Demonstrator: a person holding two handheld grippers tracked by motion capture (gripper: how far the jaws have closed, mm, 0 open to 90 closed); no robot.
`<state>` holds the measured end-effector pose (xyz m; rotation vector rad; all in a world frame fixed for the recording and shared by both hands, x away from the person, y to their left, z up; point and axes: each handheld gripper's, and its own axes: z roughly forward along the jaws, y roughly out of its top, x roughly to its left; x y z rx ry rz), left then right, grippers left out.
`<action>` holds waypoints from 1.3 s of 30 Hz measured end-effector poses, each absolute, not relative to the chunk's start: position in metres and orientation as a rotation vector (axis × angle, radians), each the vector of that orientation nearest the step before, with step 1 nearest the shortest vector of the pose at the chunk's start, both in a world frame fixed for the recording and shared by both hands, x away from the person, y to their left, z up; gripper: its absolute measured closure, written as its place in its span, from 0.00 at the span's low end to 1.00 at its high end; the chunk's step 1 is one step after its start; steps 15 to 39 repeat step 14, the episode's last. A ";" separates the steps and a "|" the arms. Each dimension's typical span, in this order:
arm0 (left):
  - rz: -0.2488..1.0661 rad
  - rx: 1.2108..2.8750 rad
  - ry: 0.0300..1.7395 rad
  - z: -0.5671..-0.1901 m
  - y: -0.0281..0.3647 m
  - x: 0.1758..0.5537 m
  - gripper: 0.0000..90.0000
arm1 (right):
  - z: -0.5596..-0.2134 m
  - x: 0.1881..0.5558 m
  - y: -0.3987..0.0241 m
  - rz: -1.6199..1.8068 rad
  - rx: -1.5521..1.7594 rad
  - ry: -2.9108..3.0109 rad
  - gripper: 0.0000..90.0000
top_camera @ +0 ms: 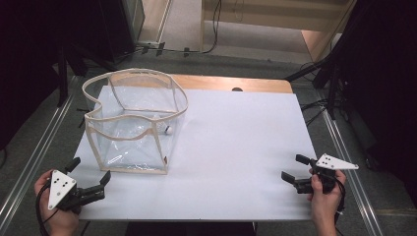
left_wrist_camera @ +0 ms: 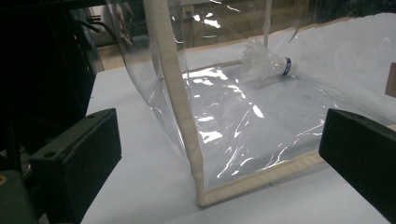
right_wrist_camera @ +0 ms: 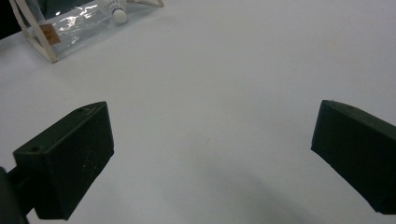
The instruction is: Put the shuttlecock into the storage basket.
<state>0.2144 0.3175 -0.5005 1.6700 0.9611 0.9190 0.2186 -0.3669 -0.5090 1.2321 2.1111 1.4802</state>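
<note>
A clear plastic bag with cream fabric trim stands open-topped on the left half of the white table. A white shuttlecock with a blue band lies on its side inside the bag, and its cork tip faces the bag's wall. My left gripper rests at the table's front left corner, open, its jaws pointing at the bag's near corner seam. My right gripper sits at the front right edge, open, with bare table between its jaws.
A small brown tag is fixed to the bag's side. The wooden tabletop edge shows at the back. Metal rails run along both sides of the table, and cables lie on the floor beyond.
</note>
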 end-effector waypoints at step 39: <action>0.918 1.675 0.967 -0.501 0.316 0.215 0.00 | -0.512 0.217 -0.366 1.462 1.227 2.111 0.00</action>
